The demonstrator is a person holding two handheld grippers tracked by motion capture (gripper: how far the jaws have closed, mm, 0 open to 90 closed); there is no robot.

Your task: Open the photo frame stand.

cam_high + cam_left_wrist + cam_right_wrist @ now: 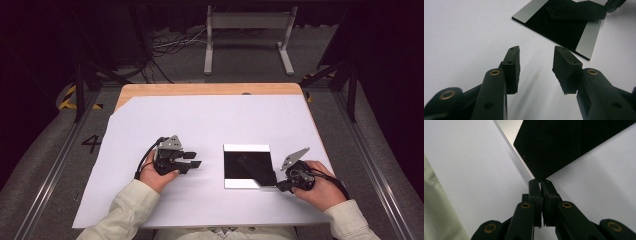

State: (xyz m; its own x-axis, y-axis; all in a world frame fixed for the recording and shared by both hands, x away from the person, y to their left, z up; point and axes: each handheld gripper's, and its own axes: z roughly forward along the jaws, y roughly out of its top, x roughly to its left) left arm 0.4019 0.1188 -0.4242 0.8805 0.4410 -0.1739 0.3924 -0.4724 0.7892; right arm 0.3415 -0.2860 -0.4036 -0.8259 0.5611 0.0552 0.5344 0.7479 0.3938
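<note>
Right gripper (278, 186) pinched shut on near-right corner of black sheet (256, 170), lying over black-and-white board (247, 148). Left gripper (196, 159) wide open, empty, left of board on tabletop (200, 120).

White paper sheet (210, 130) beneath both tongs, covering wooden table (200, 89); beyond them, white metal stand (247, 37) and loose cables (170, 45) on grey floor.
</note>
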